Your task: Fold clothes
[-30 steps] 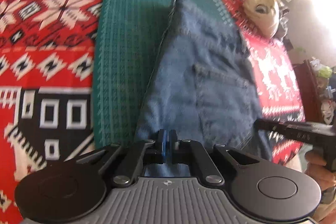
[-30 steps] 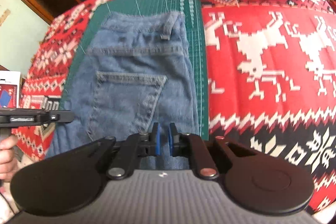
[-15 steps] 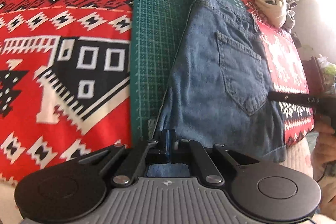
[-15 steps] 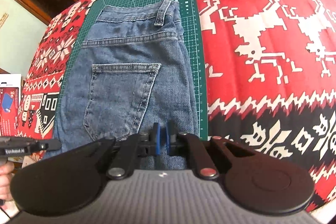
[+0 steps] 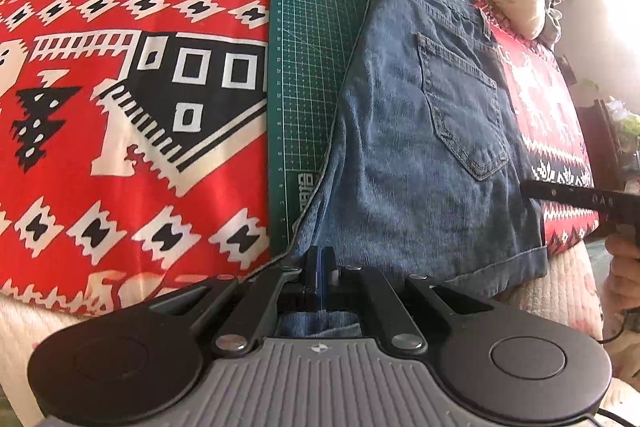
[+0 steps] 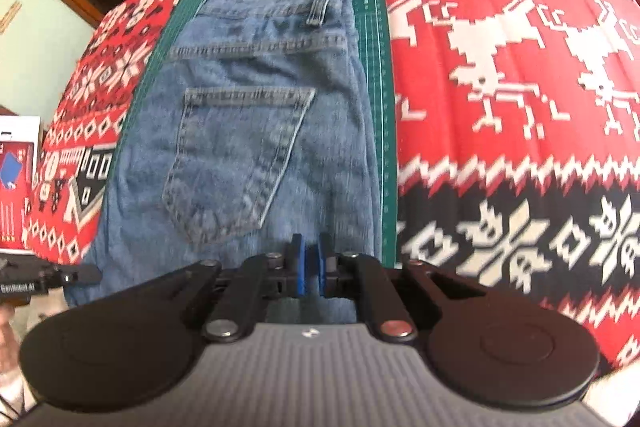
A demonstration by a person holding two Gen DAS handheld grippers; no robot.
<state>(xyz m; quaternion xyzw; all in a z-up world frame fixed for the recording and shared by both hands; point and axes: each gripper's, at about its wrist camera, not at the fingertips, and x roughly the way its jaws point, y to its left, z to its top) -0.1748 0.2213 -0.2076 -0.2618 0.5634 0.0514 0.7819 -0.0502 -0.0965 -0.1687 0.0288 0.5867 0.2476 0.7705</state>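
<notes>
One pair of faded blue jeans, folded lengthwise, back pocket up, lies on the green cutting mat, waistband at twelve o'clock. My left gripper and right gripper each pinch its near edge.

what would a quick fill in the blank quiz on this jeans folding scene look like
1. The jeans lie on a ____ cutting mat.
2. The blanket under the mat is mostly ____.
3. The left gripper is shut on the ____.
4. The side of the jeans facing up shows a back ____.

Missing words: green; red; jeans; pocket
</notes>
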